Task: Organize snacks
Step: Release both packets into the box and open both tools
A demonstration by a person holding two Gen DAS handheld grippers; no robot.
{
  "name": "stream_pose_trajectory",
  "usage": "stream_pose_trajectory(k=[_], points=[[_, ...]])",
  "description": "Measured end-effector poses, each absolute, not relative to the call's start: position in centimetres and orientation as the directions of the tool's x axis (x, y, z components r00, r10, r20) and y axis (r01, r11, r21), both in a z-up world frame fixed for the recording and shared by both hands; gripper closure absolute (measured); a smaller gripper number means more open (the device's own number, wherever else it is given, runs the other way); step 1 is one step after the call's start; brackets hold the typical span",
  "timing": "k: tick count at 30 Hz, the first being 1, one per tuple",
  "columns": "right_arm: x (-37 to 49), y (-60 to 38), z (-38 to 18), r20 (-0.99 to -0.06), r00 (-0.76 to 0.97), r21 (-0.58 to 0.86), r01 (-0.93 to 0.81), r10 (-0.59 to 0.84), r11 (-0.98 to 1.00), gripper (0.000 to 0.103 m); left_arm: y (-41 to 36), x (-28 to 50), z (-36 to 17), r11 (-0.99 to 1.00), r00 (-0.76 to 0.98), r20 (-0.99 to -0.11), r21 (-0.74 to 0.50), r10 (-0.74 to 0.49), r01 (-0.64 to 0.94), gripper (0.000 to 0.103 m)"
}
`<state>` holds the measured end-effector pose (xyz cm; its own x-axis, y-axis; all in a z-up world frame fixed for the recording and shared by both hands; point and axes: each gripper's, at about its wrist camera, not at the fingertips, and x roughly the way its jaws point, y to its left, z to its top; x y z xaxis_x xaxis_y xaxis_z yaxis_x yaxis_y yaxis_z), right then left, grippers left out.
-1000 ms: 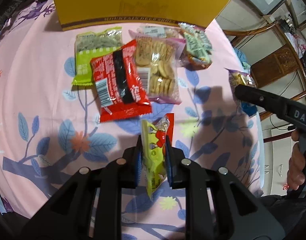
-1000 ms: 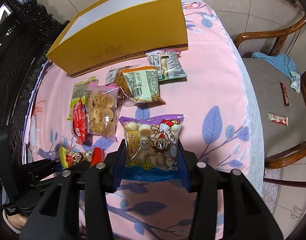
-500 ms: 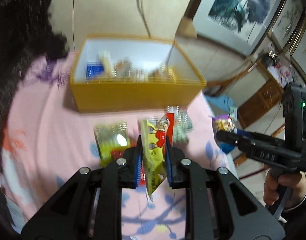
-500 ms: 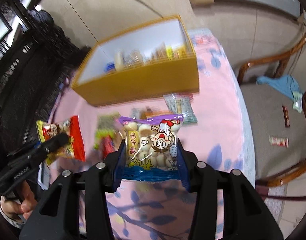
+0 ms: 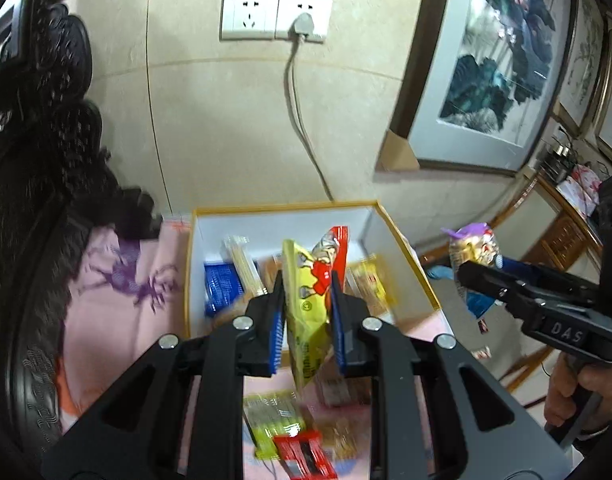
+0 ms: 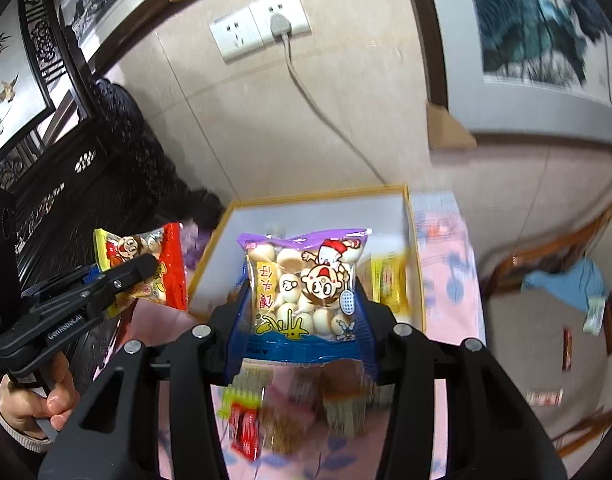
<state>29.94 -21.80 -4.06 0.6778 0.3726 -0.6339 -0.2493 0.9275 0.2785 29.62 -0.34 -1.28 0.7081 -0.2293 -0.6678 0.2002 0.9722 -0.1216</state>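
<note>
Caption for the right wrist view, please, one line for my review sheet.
Right gripper holds a purple bun packet above the yellow box; left gripper beside it holds a red-yellow packet.

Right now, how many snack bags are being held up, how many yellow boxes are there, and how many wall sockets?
Held snack bags: 2 (yellow-red bag, purple bag)
Yellow box: 1
Wall sockets: 2 (free socket, plugged socket)
Total: 5

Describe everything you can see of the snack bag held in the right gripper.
The snack bag is a glossy plastic pouch, clear in the middle, with a purple top band, a blue bottom band, a cartoon child and yellow lettering. Round pale biscuits fill it. It stands upright, face to the camera, pinched at its sides by the right gripper, raised in front of the open yellow box.
</note>
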Motion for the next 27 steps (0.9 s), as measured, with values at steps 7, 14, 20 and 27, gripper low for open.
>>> stream_pose_trajectory(k=[7,14,20,27], points=[[35.0,-20.8,-1.7,-0.595,0.73,0.217,-0.257,0.336,0.942,0.044,0.7,35.5,1.0,0.992,0.761,-0.638,-0.109,-0.118,0.062,0.002],[33.0,-21.6,-1.3,-0.537,0.817,0.092,-0.189,0.208,0.978,0.001,3.7,34.4,1.6,0.983,0.802,-0.588,-0.186,-0.105,-0.008,0.002],[30.3,-22.0,-5.4,-0.641,0.726,0.1,-0.244,0.25,0.965,0.001,4.9,31.1,-1.6,0.984,0.769,-0.634,-0.173,-0.082,-0.038,0.002],[25.9,-24.5,-12.7,-0.767,0.555,0.276,-0.168,0.322,0.946,0.001,4.7,25.3,-7.4,0.994,0.706,-0.704,-0.108,-0.074,-0.004,0.002]])
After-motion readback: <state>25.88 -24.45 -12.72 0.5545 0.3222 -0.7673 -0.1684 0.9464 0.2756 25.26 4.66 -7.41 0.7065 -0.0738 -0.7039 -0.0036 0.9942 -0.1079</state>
